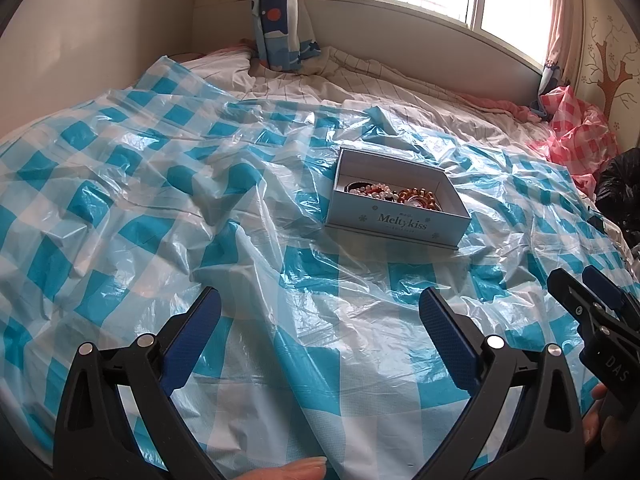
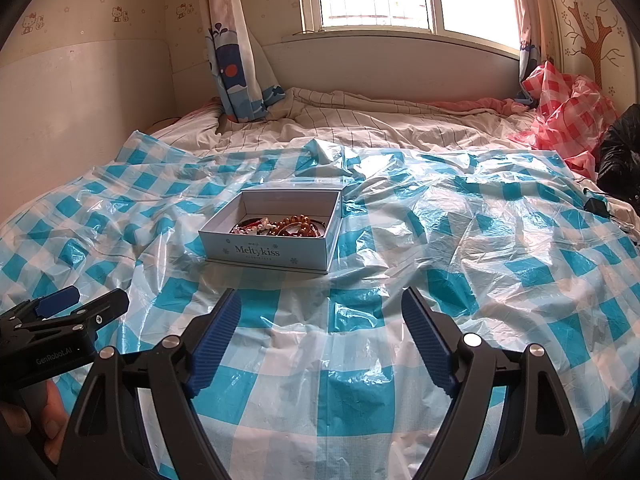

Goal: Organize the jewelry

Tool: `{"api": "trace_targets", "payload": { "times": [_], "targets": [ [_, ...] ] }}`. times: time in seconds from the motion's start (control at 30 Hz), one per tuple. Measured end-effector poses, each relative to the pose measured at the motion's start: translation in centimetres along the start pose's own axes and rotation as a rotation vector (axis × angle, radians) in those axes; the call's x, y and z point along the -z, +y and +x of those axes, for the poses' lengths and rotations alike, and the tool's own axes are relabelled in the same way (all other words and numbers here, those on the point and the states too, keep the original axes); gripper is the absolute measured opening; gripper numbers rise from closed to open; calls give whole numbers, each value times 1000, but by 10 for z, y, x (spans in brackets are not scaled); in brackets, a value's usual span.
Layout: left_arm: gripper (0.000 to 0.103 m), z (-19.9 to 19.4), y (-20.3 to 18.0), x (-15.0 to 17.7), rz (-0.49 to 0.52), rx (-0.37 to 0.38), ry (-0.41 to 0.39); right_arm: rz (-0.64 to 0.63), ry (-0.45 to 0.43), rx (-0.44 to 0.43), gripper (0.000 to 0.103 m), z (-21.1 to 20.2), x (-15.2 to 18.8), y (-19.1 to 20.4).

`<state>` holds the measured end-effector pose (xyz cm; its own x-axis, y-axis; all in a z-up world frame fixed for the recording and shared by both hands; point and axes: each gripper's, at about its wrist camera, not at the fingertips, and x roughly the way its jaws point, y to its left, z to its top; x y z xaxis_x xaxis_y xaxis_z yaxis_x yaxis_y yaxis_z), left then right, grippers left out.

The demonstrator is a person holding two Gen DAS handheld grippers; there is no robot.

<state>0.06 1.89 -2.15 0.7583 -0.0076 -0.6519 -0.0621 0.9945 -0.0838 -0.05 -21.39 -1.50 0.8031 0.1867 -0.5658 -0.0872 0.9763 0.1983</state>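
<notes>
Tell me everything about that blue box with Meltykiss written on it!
The pale blue rectangular cardboard box has no lid on and white inner walls. "Meltykiss" and small snowflakes are printed on its front. It sits flat on the blue-and-white checked plastic sheet, holding a tangle of beaded bracelets: brown, red, pearly white.

Glossy, crinkled blue-checked plastic sheet [image 2: 440, 240] is covering matt striped cloth bedding [image 2: 360, 120]; a smooth matt cardboard box [image 2: 260, 252] is holding shiny beads [image 2: 296, 226]

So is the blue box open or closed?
Open. The blue box has no lid on it, and you can look straight down at the bead bracelets piled inside.
</notes>
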Motion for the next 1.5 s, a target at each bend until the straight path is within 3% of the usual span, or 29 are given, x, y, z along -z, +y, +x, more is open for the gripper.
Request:
{"api": "trace_targets", "payload": {
  "times": [0.9,1.07,1.2,1.27,1.5],
  "targets": [
    [95,2,1,-1,-2,8,5,-2,1,1,80,1,0,0],
    [95,9,11,0,-35,46,84,-1,2,0,80,1,0,0],
    [95,5,15,-5,4,-35,101,-2,0,-3,80,1,0,1],
    [95,1,13,-9,43,-86,72,-3,0,-3,80,1,1,1],
    [95,-17,-2,-3,112,-151,-12,-22,3,-2,80,4,2,4]
  ]
}}
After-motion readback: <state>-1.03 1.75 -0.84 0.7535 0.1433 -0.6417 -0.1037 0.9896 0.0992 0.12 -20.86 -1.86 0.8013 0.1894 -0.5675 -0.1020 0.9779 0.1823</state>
